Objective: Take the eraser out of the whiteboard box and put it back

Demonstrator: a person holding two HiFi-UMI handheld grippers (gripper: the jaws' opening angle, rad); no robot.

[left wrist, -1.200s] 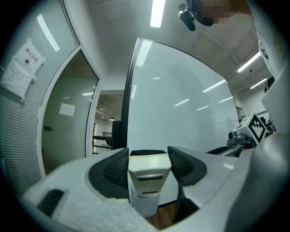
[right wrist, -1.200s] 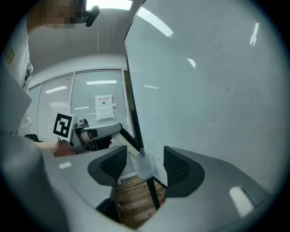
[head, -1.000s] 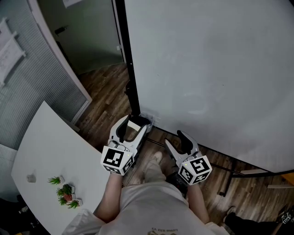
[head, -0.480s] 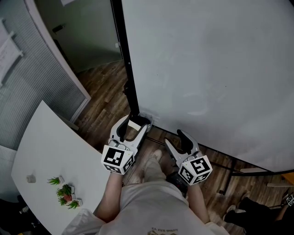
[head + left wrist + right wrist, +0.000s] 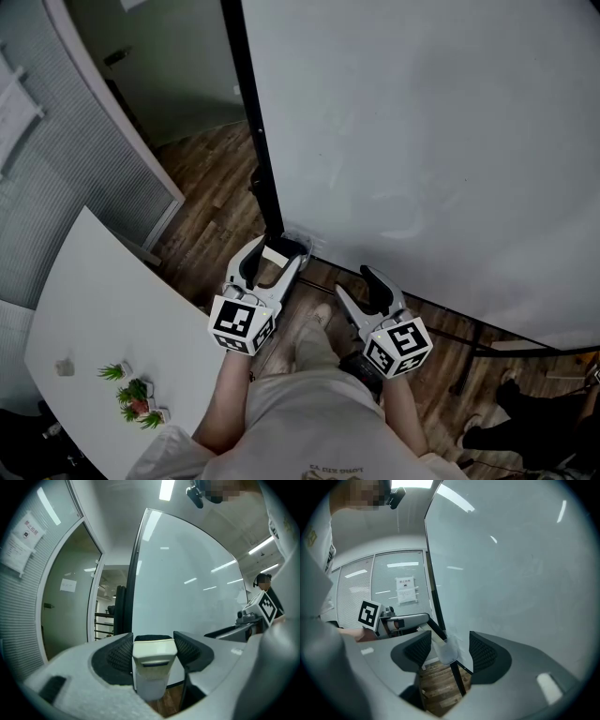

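1. The eraser (image 5: 154,651) stays clamped in the left tongs (image 5: 277,255) at the whiteboard box (image 5: 448,653), lower centre of the head view.
2. The right tongs (image 5: 364,292) remain released and empty. Nothing has shifted, so the return looks unfinished.

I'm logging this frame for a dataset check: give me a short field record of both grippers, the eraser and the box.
left gripper: shut on the eraser
right gripper: open, empty, beside the left one
eraser: cream, at the whiteboard box; inside or not, cannot tell
whiteboard box: clear, at the whiteboard's bottom corner
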